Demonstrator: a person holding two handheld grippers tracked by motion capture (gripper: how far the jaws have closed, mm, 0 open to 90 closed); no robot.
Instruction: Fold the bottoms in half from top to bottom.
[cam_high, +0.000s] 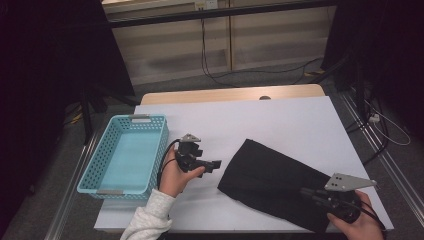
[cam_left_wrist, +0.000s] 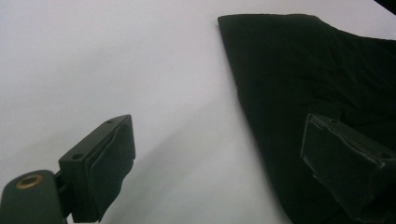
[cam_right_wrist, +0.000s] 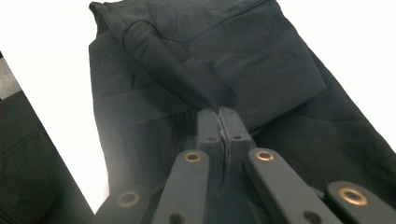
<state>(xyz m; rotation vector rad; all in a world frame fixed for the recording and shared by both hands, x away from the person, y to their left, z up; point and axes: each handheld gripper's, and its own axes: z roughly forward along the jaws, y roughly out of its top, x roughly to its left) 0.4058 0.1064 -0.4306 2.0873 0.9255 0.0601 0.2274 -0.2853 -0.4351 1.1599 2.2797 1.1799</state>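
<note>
- A black cloth (cam_high: 272, 182) lies flat on the white table (cam_high: 280, 120), stretching from near the middle of the table toward its near right corner.
- The right gripper (cam_high: 312, 194) rests on the near right end of the cloth, held by the person's right hand (cam_high: 357, 222) at the table's near edge.
- In the right gripper view, the right gripper's (cam_right_wrist: 219, 114) jaws are pressed together, pinching a raised fold of the cloth (cam_right_wrist: 187, 79) between them; the fold rises as a ridge from the jaw tips toward the cloth's far end.
- The rest of the cloth spreads out flat on both sides of that ridge, with a folded layer lying on top at one side.
- The left gripper (cam_high: 212, 164) sits in the person's left hand (cam_high: 175, 177), between a light blue basket (cam_high: 102, 165) and the cloth, pointing toward the cloth and apart from it.
- In the left gripper view, the left gripper's (cam_left_wrist: 219, 154) jaws stand spread wide with nothing between them; one jaw is over bare table, the other over the edge of the cloth (cam_left_wrist: 317, 79).
- The basket stands at the left side of the table, well apart from the cloth, its near left corner hanging over the table's edge.
- A pale sleeve (cam_high: 147, 220) covers the left forearm.
</note>
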